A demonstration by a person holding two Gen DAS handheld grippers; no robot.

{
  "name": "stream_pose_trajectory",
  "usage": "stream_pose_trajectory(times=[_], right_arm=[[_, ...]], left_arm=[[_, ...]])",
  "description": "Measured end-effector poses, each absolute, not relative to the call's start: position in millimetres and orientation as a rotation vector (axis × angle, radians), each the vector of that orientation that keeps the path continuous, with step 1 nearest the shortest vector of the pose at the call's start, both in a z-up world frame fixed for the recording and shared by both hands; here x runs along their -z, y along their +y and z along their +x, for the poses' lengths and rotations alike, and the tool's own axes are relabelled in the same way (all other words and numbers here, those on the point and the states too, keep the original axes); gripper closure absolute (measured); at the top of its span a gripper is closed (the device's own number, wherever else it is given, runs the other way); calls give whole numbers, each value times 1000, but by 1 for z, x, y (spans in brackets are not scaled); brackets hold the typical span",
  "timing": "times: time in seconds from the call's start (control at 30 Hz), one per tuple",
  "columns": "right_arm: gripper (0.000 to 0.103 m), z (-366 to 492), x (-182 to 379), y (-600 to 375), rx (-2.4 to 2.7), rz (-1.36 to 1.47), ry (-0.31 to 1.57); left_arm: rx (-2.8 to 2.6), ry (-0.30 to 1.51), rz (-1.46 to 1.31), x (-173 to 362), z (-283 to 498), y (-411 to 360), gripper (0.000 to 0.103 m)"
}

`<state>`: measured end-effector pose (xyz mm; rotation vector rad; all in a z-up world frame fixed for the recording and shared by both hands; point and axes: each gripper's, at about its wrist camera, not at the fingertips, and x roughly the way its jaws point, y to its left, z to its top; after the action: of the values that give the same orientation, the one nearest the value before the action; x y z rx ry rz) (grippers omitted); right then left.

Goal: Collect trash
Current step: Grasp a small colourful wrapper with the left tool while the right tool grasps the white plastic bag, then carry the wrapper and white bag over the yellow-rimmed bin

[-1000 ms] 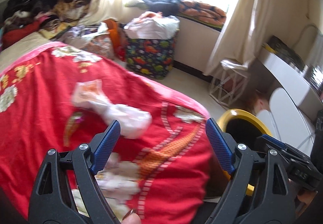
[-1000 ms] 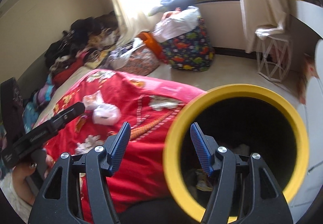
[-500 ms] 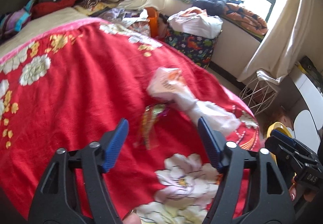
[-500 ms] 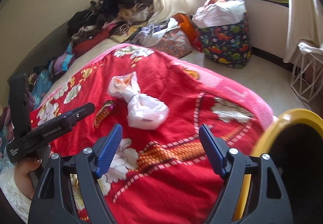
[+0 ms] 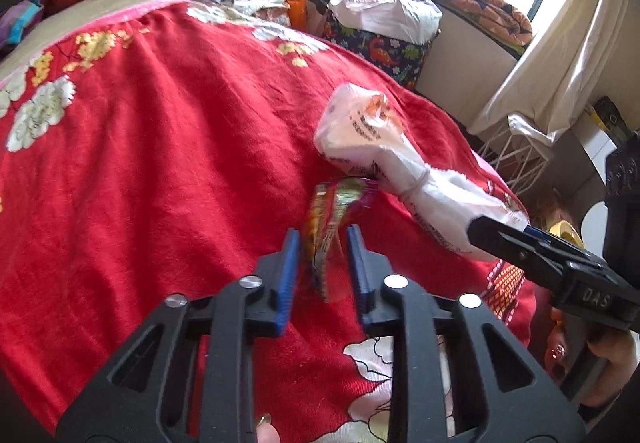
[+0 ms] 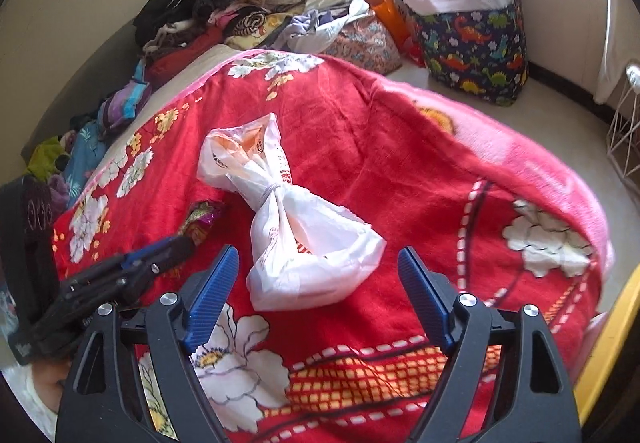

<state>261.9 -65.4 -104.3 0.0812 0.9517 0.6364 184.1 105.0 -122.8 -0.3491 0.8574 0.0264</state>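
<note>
A colourful snack wrapper point(image 5: 328, 227) lies on the red flowered blanket point(image 5: 160, 147). My left gripper point(image 5: 322, 243) has its blue jaws closed in around the wrapper's near end; it also shows in the right wrist view point(image 6: 176, 247) by the wrapper point(image 6: 200, 221). A tied white plastic bag point(image 6: 296, 227) lies on the blanket just ahead of my right gripper point(image 6: 320, 267), which is open with the bag's near end between its jaws. The bag shows in the left wrist view point(image 5: 392, 167) too. A yellow bin rim point(image 6: 616, 339) is at the right edge.
A dinosaur-print basket point(image 6: 476, 43) stuffed with white bags stands on the floor by the window. Clothes point(image 6: 224, 3) are piled at the far side of the bed. A white wire stand point(image 6: 628, 131) is on the right. The blanket drops off to the floor at right.
Both grippers moved from the yellow bin to the bed. The left gripper's jaws closed in around the wrapper. The right gripper came up to the white bag, still open.
</note>
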Motion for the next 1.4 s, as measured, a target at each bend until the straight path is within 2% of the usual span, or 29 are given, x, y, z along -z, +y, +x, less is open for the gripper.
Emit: stream_pose_trajectory(times=[0.1,0.13,0.23,0.53,1.4], right_arm=[[47,265,109,-63,-638,113,969],[50,265,111,-63,-635,120,975],[59,260,106,-71,-629,152,957],[60,225,76,-124,-533,215,829],[60,140,60,-294,-222,362,737]], left_arm=[[-31,861,-355,125,183,105,94],[-31,858,-350,124,182,103,97],[-23,848,-341,120,177,98,98],[36,806,-305,98,171,67,98],[267,753,-161,56,155,-56,98]])
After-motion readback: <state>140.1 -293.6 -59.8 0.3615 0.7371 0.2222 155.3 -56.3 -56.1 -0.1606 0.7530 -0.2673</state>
